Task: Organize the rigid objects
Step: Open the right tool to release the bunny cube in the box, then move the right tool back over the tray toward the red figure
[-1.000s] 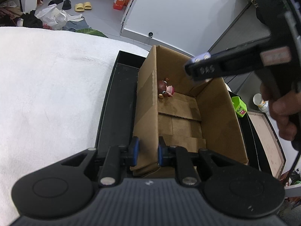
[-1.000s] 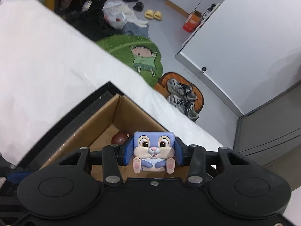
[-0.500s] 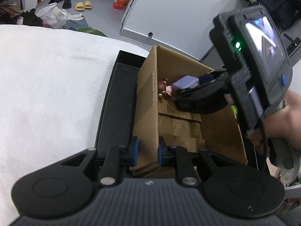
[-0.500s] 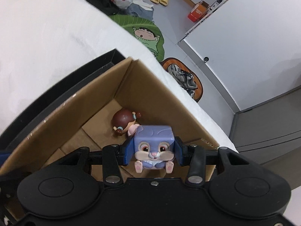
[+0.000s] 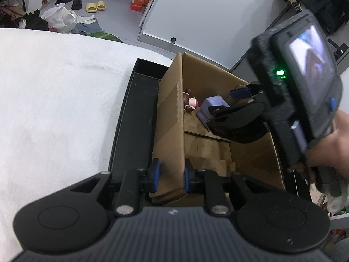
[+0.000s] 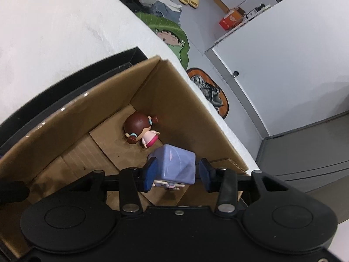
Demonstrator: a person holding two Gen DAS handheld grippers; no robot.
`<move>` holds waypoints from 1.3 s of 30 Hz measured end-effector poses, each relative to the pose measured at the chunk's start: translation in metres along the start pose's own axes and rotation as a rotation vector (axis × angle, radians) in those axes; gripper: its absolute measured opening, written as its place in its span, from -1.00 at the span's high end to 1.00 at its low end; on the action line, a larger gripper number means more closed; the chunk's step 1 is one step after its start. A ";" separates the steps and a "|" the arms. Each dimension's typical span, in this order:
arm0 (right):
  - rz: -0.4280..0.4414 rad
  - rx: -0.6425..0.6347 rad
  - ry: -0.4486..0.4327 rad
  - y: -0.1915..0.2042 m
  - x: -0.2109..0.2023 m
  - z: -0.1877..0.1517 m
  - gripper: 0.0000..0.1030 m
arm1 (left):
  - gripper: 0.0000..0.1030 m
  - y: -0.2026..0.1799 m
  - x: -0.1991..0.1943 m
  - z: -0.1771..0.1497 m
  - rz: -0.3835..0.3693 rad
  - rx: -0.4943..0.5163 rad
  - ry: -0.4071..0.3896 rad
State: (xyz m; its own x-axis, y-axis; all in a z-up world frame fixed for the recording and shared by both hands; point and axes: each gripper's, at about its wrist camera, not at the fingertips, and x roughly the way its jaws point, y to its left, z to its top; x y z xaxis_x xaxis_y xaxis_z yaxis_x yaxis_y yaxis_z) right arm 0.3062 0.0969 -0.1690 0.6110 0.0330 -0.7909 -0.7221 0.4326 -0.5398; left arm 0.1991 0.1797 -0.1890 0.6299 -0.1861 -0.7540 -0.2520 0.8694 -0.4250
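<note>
My left gripper [image 5: 170, 175] pinches the near wall of the open brown cardboard box [image 5: 172, 118]. My right gripper [image 6: 176, 173] clamps the lilac cube-shaped rabbit toy [image 6: 174, 166] inside the box (apparently above its floor), beside the brown-haired doll figurine [image 6: 140, 132].

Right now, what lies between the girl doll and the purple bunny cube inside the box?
Only bare cardboard floor separates the girl doll from the bunny cube, clearest in the right wrist view.
</note>
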 end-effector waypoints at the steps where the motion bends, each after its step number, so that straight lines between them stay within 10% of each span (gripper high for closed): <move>1: 0.003 0.001 -0.007 -0.001 -0.004 0.000 0.11 | 0.63 0.000 0.000 0.000 0.000 0.001 0.000; 6: 0.014 0.005 -0.080 -0.006 -0.032 -0.005 -0.37 | 0.63 0.000 0.000 -0.001 0.000 0.002 -0.001; 20: -0.013 0.189 -0.274 -0.047 -0.090 -0.027 -0.47 | 0.63 -0.001 -0.001 -0.001 0.008 0.005 -0.002; 39: -0.066 0.363 -0.250 -0.084 -0.082 -0.084 -0.61 | 0.63 -0.002 -0.002 -0.001 0.010 0.006 -0.002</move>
State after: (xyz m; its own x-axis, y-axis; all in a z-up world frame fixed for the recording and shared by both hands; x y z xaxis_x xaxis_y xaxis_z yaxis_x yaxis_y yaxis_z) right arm 0.2894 -0.0180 -0.0829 0.7441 0.1920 -0.6398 -0.5451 0.7283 -0.4153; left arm 0.1976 0.1783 -0.1871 0.6291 -0.1762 -0.7571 -0.2541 0.8739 -0.4144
